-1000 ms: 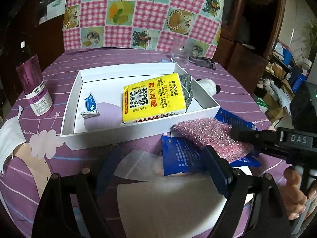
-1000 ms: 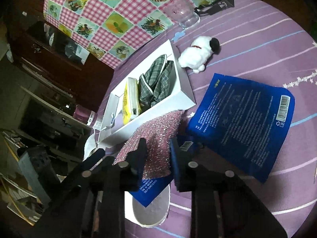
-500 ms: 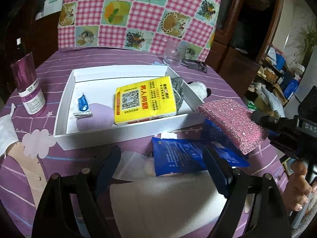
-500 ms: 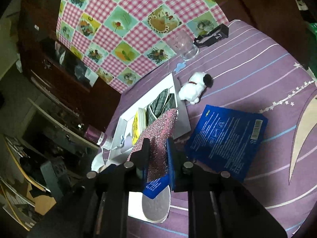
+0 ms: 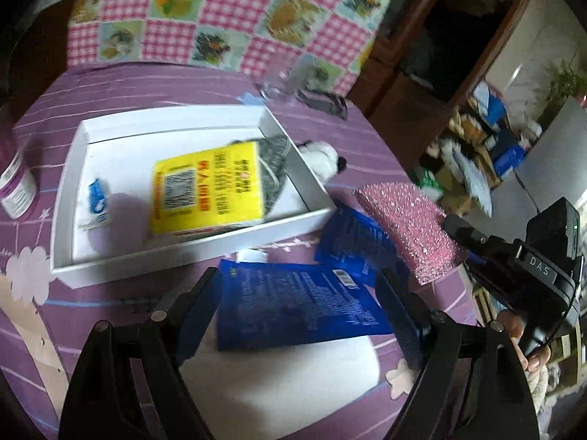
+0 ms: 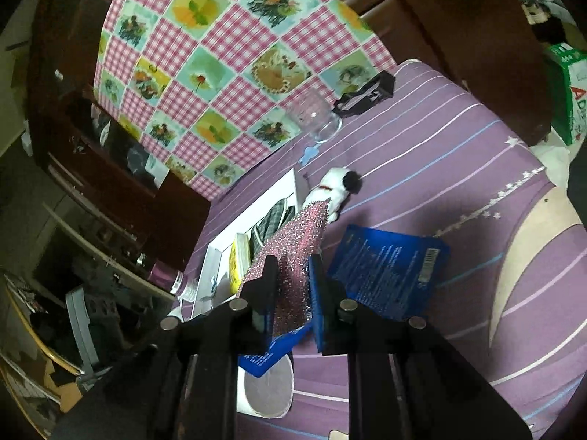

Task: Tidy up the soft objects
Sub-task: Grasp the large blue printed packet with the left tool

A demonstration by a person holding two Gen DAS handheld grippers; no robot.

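Note:
My right gripper is shut on a pink glittery sponge cloth and holds it in the air right of the white box; the cloth also shows in the left wrist view. The white box holds a yellow tissue pack, a grey plaid cloth and a small blue-and-white sachet. A white plush toy lies just beyond the box's right wall. My left gripper is open and empty above a blue packet on a white sheet.
A second blue packet lies on the purple tablecloth. A glass cup and a black clip sit at the back. A purple bottle stands at the left. A chair with a checkered cover is behind the table.
My right gripper has lifted the pink cloth off the table and carried it up and right. The left wrist view has shifted right and closer to the blue packet.

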